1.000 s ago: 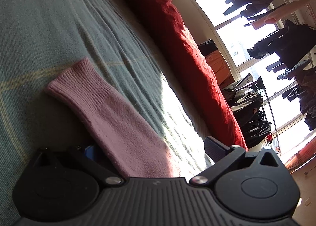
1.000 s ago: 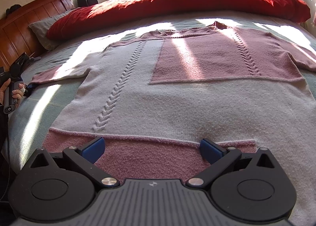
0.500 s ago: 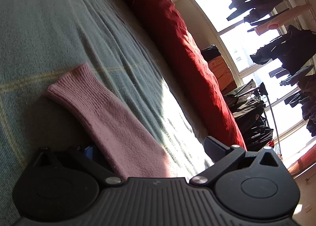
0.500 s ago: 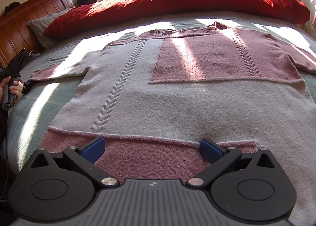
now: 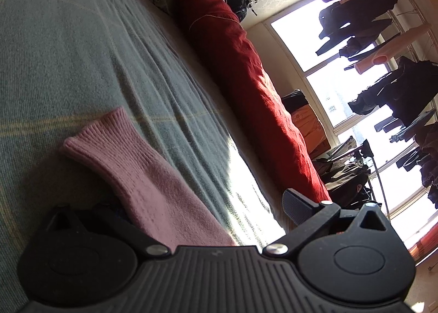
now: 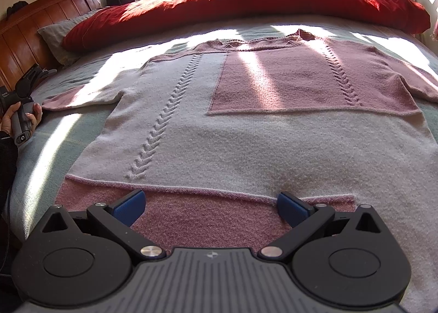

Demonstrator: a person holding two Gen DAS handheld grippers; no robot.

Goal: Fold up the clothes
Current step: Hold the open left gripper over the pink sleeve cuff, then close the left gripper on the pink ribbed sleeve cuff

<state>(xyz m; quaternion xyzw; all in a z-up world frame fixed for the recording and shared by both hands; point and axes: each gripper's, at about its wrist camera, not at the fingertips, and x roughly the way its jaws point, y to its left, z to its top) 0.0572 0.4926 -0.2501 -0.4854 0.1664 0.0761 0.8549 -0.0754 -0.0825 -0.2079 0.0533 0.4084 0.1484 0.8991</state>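
A pink and white knitted sweater (image 6: 246, 132) lies flat, front up, on the bed, with its hem nearest me. My right gripper (image 6: 210, 203) hovers open just over the pink hem band, its blue pads (image 6: 131, 203) spread wide with nothing between them. The sweater's left sleeve (image 5: 142, 173), pink with a ribbed cuff, lies on the green blanket. My left gripper (image 5: 205, 206) is open and straddles this sleeve; one finger (image 5: 297, 205) shows clearly, while the other is in shadow beside the sleeve. A hand (image 6: 19, 118) holds the left gripper's handle at the bed's left edge.
A long red duvet roll (image 6: 246, 1) runs along the far side of the bed, with a grey pillow (image 6: 57, 34) and wooden headboard (image 6: 41, 20) at the left. A green blanket (image 5: 82, 53) covers the mattress. Dark clothes (image 5: 397, 88) hang by bright windows.
The left gripper's view has tilted and shifted slightly along the sleeve, and it stays open. The hand at the bed's left edge moved a little. The right gripper and sweater are unchanged.
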